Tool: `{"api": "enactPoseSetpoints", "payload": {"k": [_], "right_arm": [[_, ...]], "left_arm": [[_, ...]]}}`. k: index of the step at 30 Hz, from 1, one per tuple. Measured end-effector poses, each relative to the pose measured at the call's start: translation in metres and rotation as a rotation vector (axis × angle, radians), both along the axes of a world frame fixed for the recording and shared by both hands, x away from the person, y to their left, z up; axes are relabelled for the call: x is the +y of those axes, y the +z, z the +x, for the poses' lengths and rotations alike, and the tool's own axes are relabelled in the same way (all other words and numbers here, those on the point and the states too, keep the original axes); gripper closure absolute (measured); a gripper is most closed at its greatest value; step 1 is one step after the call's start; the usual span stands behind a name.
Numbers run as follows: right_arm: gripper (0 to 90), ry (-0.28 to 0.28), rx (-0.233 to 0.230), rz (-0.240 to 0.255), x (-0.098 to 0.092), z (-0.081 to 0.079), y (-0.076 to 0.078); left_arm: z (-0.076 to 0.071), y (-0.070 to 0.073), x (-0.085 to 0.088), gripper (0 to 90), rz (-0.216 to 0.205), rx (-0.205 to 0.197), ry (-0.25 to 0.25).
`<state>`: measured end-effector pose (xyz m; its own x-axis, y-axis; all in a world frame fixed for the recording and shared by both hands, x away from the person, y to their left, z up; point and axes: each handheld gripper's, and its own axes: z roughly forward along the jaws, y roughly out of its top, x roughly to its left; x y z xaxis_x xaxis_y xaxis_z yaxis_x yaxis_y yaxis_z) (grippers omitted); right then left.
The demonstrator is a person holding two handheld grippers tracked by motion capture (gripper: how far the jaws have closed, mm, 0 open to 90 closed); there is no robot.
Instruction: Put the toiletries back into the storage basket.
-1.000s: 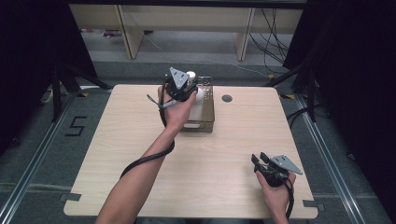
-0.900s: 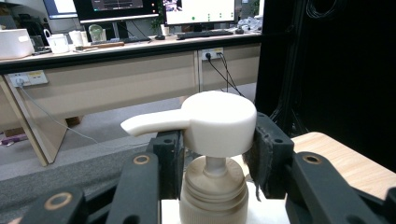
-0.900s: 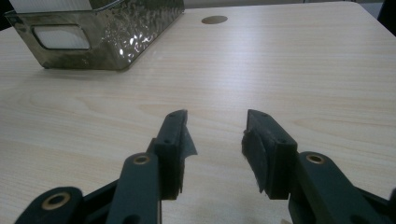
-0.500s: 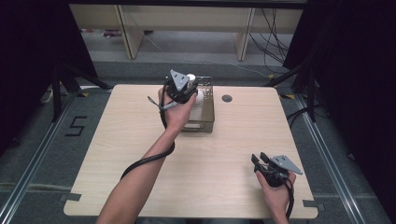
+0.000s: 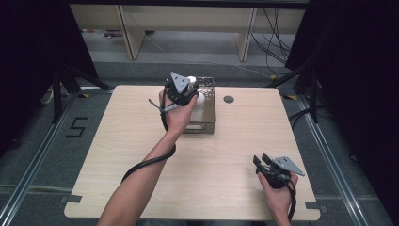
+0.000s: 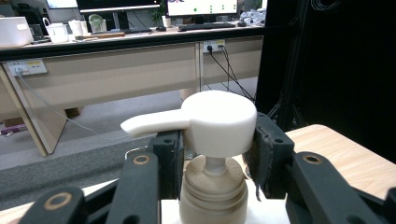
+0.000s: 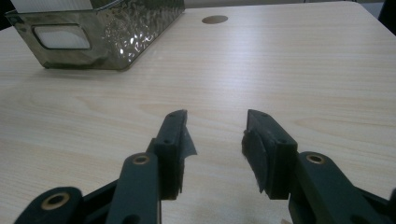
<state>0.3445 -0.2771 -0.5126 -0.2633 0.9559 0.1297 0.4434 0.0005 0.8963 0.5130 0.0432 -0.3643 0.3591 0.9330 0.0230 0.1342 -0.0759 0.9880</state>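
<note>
The left hand-held gripper [image 5: 184,94] squeezes the white pump bottle [image 6: 212,140] just under its pump head. The bottle stands in the shiny metal basket [image 5: 210,110], which sits near the far edge of the surface [image 5: 117,141], about the middle. The right hand-held gripper [image 5: 260,162] rests near the near right corner, jaws apart with nothing between them.

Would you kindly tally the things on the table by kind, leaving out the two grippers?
Pump bottle, white, held by the left gripper over the basket: 1
Metal basket, hammered finish, at the table's far side: 1
Total: 2
</note>
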Motion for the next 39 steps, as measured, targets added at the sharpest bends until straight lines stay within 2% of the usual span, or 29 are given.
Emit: {"api": "enactPoseSetpoints", "payload": {"k": [3, 4, 7, 12, 13, 14, 16, 21, 26, 28, 29, 30, 34, 35, 37, 39], "right_arm": [[59.0, 0.007, -0.007, 0.007, 0.000, 0.000, 0.000], [58.9, -0.003, -0.012, 0.026, 0.001, 0.000, -0.001], [58.7, 0.002, -0.017, 0.018, 0.001, 0.000, -0.001], [58.3, 0.000, -0.014, 0.025, 0.001, 0.001, -0.001], [58.3, -0.022, 0.001, 0.045, 0.004, -0.001, -0.001], [58.2, -0.018, -0.003, 0.040, 0.003, 0.000, -0.001], [58.1, -0.006, -0.015, 0.024, 0.001, 0.001, -0.001], [58.0, -0.020, 0.000, 0.045, 0.003, -0.001, -0.001], [58.0, -0.017, -0.006, 0.035, 0.003, 0.000, -0.001], [58.0, -0.017, -0.004, 0.047, 0.004, 0.000, -0.001], [58.0, -0.003, -0.024, -0.001, 0.000, 0.001, -0.001], [58.0, -0.002, -0.028, -0.013, 0.000, 0.001, -0.001], [58.0, -0.002, -0.022, -0.005, 0.000, 0.001, -0.001], [57.9, -0.018, -0.003, 0.039, 0.003, 0.000, -0.001], [57.9, -0.019, -0.002, 0.045, 0.004, 0.000, -0.001], [57.9, -0.003, -0.033, -0.010, -0.001, 0.002, -0.001]], "left_arm": [[-0.001, 0.000, 0.001, 59.1, 0.002, 0.001, 0.002], [-0.001, -0.001, 0.002, 59.0, 0.000, 0.002, 0.003], [-0.001, -0.001, 0.004, 58.7, 0.008, 0.004, 0.004], [-0.002, 0.000, 0.008, 58.5, 0.011, 0.011, -0.005], [-0.003, 0.000, 0.008, 58.4, 0.012, 0.014, -0.007], [-0.003, 0.000, 0.008, 58.1, 0.011, 0.014, -0.007], [-0.004, -0.001, 0.009, 55.7, 0.013, 0.020, -0.006], [-0.005, 0.001, 0.010, 48.5, -0.015, 0.040, -0.020], [-0.009, 0.002, 0.010, 42.1, -0.012, 0.043, -0.036], [-0.010, 0.002, 0.010, 40.1, -0.016, 0.044, -0.041], [-0.011, 0.003, 0.011, 39.5, -0.018, 0.048, -0.044], [-0.011, 0.003, 0.012, 39.0, -0.018, 0.049, -0.045], [-0.013, 0.003, 0.016, 36.7, -0.017, 0.045, -0.041], [-0.014, 0.003, 0.017, 36.3, -0.017, 0.044, -0.041], [-0.016, 0.004, 0.019, 35.5, -0.016, 0.038, -0.043], [-0.019, 0.006, 0.022, 34.5, -0.014, 0.029, -0.040]]}}
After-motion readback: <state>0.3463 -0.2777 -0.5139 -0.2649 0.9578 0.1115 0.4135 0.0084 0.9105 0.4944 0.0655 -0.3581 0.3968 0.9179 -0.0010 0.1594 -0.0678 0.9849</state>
